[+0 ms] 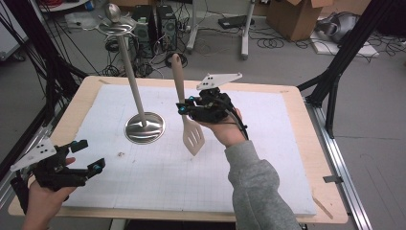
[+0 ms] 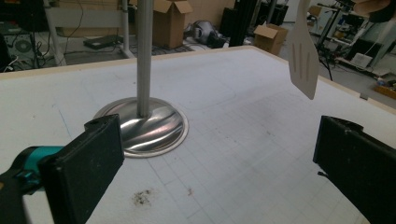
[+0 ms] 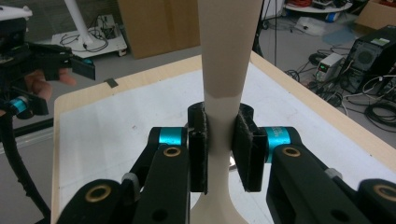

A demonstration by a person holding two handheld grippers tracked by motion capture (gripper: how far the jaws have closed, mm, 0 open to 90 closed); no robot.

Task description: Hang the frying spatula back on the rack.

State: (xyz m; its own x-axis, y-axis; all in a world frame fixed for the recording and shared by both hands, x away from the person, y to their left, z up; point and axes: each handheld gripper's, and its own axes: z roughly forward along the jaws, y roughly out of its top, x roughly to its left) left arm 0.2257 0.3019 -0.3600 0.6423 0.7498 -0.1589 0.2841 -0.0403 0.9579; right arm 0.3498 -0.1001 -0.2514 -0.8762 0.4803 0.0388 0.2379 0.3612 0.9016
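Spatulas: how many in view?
1. The beige slotted spatula is held off the table, blade down, with the right gripper clamped on its handle right of the steel stand. None lies elsewhere on the table.

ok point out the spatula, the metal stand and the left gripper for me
spatula (image 1: 194, 136): high view, on the slotted blade below the right gripper's grip
metal stand (image 2: 154, 128): left gripper view, on the round shiny base
left gripper (image 1: 88, 155): high view, midway between its open fingers
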